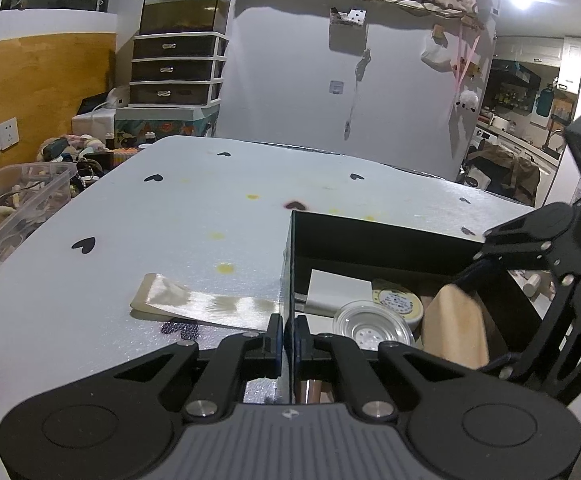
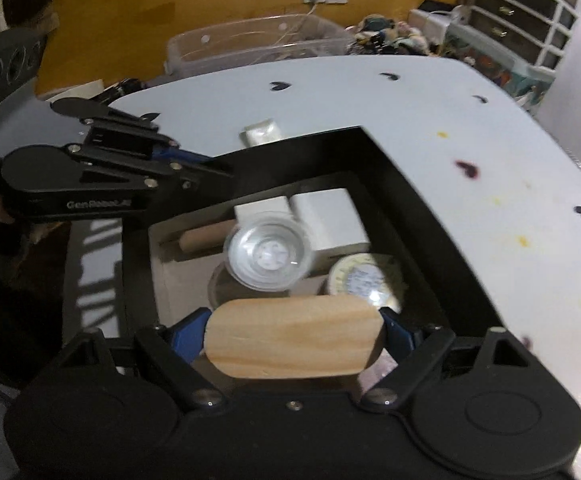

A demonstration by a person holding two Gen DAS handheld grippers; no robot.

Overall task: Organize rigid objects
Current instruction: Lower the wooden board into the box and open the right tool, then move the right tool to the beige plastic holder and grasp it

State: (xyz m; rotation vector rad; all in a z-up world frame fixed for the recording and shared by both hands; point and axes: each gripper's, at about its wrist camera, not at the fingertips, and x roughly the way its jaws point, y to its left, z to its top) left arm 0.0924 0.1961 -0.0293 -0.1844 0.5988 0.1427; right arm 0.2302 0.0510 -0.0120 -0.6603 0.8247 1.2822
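A black open box (image 1: 370, 236) (image 2: 410, 200) stands on the pale table with heart marks (image 1: 130, 208). My left gripper (image 1: 289, 332) (image 2: 214, 168) is shut on the box's near side wall. My right gripper (image 2: 294, 336) (image 1: 486, 308) is shut on a wooden block with rounded ends (image 2: 290, 340) (image 1: 456, 324), held across its length over the box's inside. In the box lie a clear round dish (image 2: 268, 254) (image 1: 370, 322), a round tin (image 2: 364, 280) (image 1: 396, 300), a white box (image 2: 330, 216) (image 1: 338, 290) and a cardboard tube (image 2: 206, 238).
A flat shiny packet (image 1: 202, 304) (image 2: 261, 131) lies on the table just outside the box. A clear plastic bin (image 1: 18, 196) (image 2: 250, 40) stands beyond the table's edge, with a drawer unit (image 1: 176, 68) and clutter behind it.
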